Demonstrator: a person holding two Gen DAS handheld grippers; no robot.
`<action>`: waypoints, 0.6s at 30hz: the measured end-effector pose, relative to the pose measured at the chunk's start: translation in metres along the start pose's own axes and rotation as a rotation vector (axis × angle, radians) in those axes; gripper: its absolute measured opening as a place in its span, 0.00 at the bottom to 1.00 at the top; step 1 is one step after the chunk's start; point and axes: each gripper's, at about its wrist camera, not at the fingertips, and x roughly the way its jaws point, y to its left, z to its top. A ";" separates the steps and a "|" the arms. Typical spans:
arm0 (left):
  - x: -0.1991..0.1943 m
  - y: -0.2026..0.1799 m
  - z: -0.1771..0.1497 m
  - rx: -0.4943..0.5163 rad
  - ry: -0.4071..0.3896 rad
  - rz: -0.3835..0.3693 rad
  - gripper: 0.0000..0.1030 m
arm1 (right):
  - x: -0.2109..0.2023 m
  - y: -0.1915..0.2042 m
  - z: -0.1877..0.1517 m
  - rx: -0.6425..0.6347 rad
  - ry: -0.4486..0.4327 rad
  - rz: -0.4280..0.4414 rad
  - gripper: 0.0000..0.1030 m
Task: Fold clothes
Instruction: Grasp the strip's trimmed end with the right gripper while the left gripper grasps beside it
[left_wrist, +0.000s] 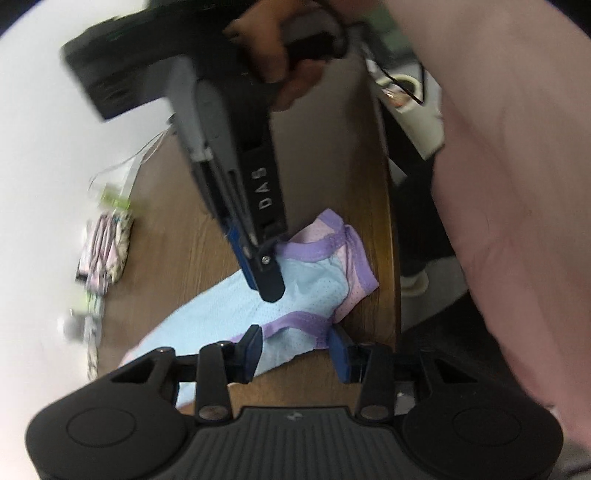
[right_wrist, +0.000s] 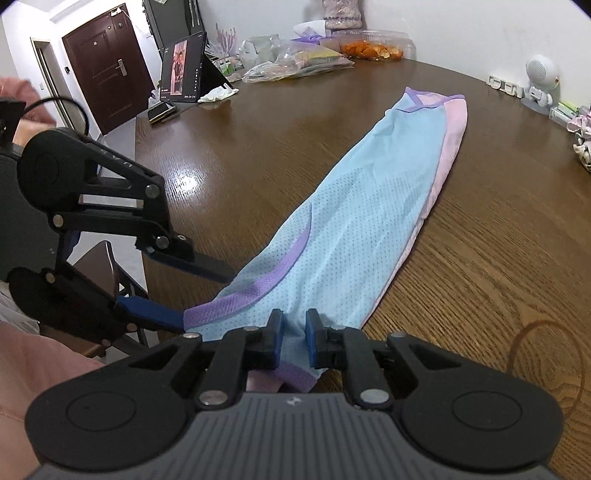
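left gripper: clamped on purple hem of garment | right gripper: pinching near hem between fingertips | table: beneath

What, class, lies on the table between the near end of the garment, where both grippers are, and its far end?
Nothing visible: the garment lies flat on bare table. The right gripper and left gripper sit at its near end.

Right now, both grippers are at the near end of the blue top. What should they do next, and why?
Probably lift that end and carry it toward the far end. The right gripper and left gripper both pinch the near edge of the top, which lies long and flat on the table.
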 end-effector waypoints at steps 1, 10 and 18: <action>0.001 -0.001 0.000 0.038 -0.004 -0.008 0.31 | 0.000 0.000 0.001 0.000 0.001 0.001 0.12; 0.012 0.015 -0.002 -0.016 -0.041 -0.123 0.07 | -0.001 -0.007 0.000 0.030 -0.014 0.032 0.14; 0.022 0.066 -0.046 -0.459 -0.150 -0.291 0.07 | -0.039 -0.010 -0.014 -0.073 -0.099 0.101 0.45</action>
